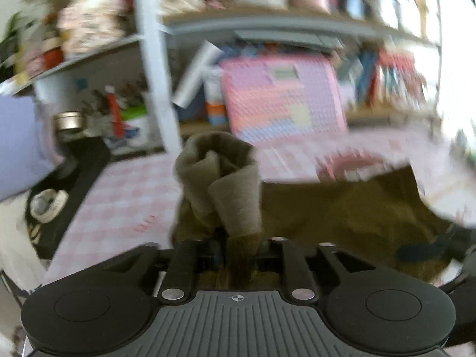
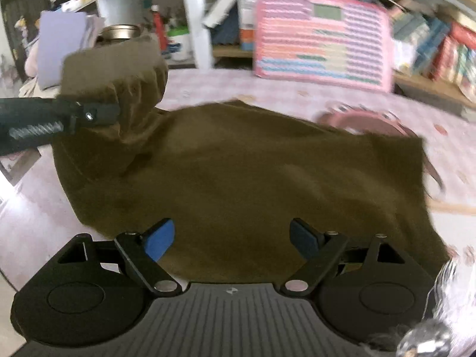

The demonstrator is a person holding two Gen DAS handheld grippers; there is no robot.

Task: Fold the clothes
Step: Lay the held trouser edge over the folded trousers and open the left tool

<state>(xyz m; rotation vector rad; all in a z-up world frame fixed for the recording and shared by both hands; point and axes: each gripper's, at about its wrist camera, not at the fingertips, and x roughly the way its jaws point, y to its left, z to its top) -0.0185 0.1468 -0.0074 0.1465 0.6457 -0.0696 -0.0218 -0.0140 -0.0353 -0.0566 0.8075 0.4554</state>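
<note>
- Olive-brown knit, a garment, lies spread over most of the near part of a pink-and-white checked tablecloth, with cluttered shelves along the far side.
- At the left of the scene, the left gripper has a bunched edge of the garment lifted off the table. In its own view the cloth rises as a rolled wad straight out from between the jaws, which stand partly apart. The fabric hides the pads, so I cannot tell whether they truly pinch it or whether it is only draped over them.
- Risk here, as a judgement: if the hold is loose, the wad could slide out mid-carry and drop in a heap, spoiling the fold line.
- Both views are smeared by motion. A fast swing could drag the rest of the garment across the tablecloth and skew it.
- In the middle, the right gripper hovers over the near edge of the garment with its blue-padded fingers wide apart and nothing between them. It pins nothing down, so the cloth is free to shift.
- To the right, a pink ring-shaped object lies at the garment's far right corner, partly under it as far as I can tell. The cloth could catch on it or pull it along.
</note>
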